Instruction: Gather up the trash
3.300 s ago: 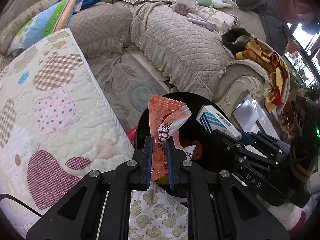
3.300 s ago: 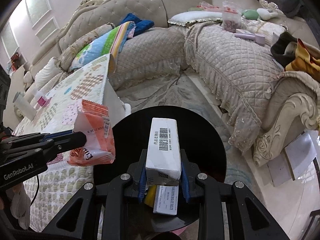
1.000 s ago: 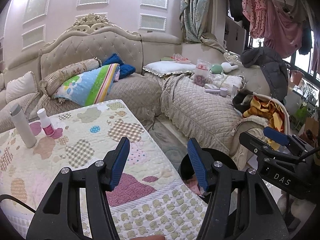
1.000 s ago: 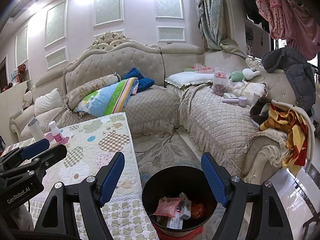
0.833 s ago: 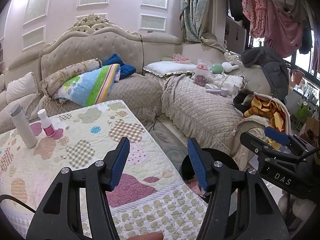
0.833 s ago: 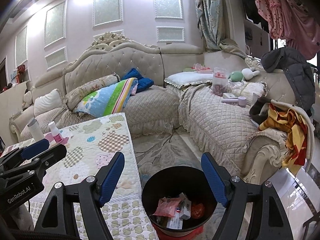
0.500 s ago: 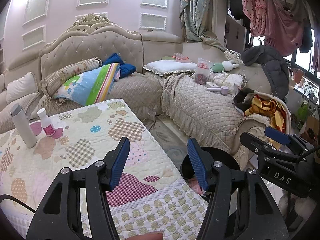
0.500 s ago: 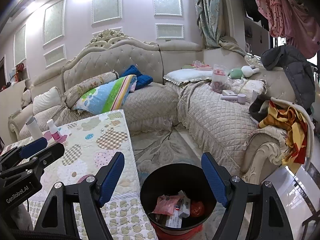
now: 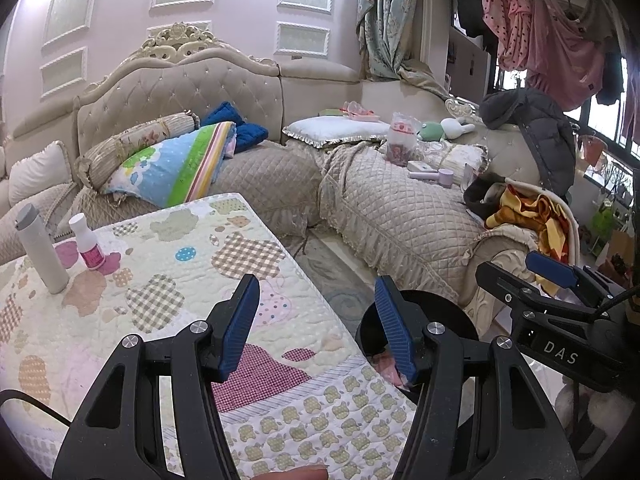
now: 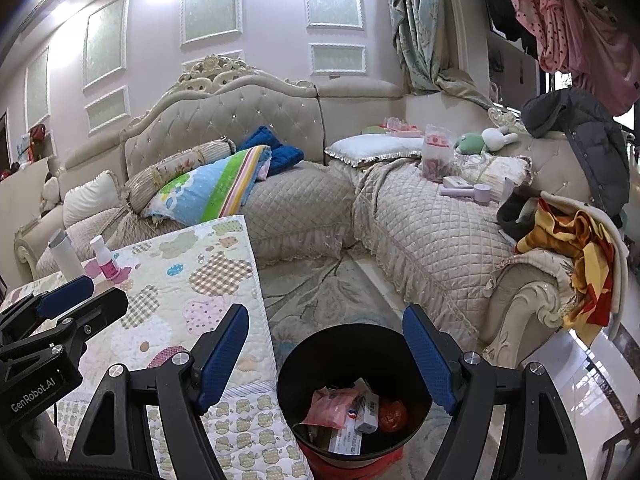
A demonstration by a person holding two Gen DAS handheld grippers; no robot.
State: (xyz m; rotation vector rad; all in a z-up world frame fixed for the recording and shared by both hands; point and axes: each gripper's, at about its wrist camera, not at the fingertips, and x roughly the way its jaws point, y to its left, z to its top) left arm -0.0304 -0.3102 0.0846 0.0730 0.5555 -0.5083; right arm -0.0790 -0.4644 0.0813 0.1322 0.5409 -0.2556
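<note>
Black and round, the trash bin (image 10: 352, 364) stands on the floor just right of the bench (image 10: 208, 280), near the viewer. Inside lie a crumpled pink wrapper (image 10: 334, 402), a white printed carton (image 10: 370, 406) and a red-orange item (image 10: 392, 416) too indistinct to identify; a further white box beneath them is partly covered. The bin's near rim is cut off by the frame edge, and something red shows under its base. From the left wrist view only the bin's far rim (image 9: 432, 300) is visible, the rest hidden behind the gripper finger.

The right gripper (image 10: 326, 354) hangs above the bin, jaws spread wide with nothing between the blue ribbed pads. The left gripper (image 9: 316, 330) is likewise wide apart and empty, over the bench's near right edge.

The bench carries a quilted cover with checked and dotted patches. At its far left stand a tall grey-capped white cylinder (image 9: 40, 252) and a small pink bottle (image 9: 88, 248), upright and close together. Beyond, a tufted beige sofa (image 10: 240, 120) holds cushions and scattered small items not clearly readable.
</note>
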